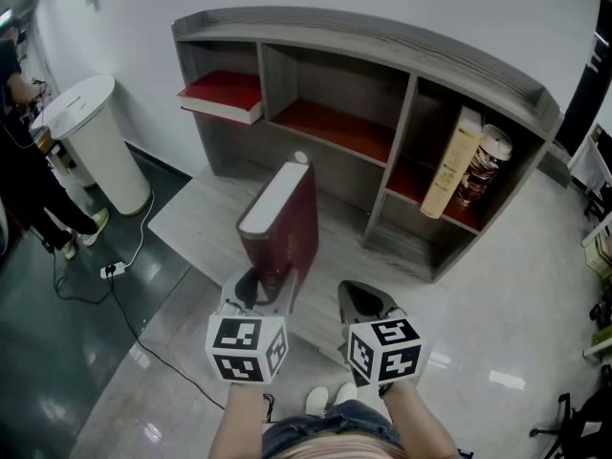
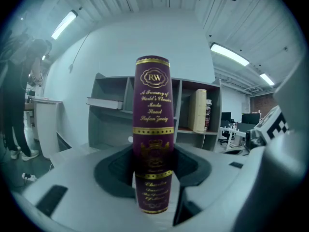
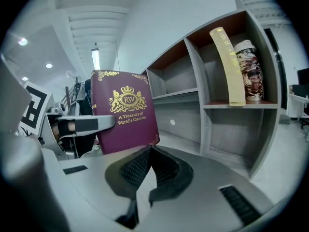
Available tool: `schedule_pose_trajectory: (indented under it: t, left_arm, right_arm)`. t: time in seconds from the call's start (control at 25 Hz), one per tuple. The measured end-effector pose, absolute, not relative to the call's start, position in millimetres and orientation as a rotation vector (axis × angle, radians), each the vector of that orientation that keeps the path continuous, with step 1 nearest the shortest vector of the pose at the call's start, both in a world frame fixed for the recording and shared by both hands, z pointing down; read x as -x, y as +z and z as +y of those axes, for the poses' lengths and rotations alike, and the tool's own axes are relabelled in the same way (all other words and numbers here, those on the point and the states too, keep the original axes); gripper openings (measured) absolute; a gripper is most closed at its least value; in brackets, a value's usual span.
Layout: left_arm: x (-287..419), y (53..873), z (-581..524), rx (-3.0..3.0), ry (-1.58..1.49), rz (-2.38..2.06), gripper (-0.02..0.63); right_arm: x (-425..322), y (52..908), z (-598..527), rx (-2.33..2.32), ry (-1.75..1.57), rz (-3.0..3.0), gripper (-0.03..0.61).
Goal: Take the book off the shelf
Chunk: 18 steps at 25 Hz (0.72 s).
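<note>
A thick maroon book (image 1: pixel 282 220) with gilt lettering stands upright in the air in front of the grey shelf unit (image 1: pixel 382 48), clear of its compartments. My left gripper (image 1: pixel 269 291) is shut on the book's lower end. In the left gripper view the spine (image 2: pixel 153 129) fills the gap between the jaws of the left gripper (image 2: pixel 153 174). My right gripper (image 1: pixel 367 304) hangs to the right of the book, shut and empty. In the right gripper view the right gripper (image 3: pixel 147 152) has its pads touching, and the book's cover (image 3: pixel 124 112) shows to the left.
In the shelf's right compartment a cream book (image 1: pixel 451 165) leans beside a printed canister (image 1: pixel 484 165). A red book (image 1: pixel 226 98) lies flat on the upper left shelf. A white bin (image 1: pixel 91 142), a floor cable (image 1: pixel 115 271) and a person (image 1: pixel 24 189) are at the left.
</note>
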<state>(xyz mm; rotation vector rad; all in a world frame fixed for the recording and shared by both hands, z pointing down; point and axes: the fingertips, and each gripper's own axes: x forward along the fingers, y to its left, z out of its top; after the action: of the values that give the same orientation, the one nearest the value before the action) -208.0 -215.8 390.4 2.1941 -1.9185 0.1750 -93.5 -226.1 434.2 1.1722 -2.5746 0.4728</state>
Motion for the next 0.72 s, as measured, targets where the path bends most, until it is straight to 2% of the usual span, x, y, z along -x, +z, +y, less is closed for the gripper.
schedule_pose_trajectory:
  t: [0.72]
  left_arm:
    - [272, 402, -190, -2.038, 0.171, -2.022, 0.210]
  right_arm:
    - [145, 442, -218, -1.011, 0.461, -2.610, 0.008]
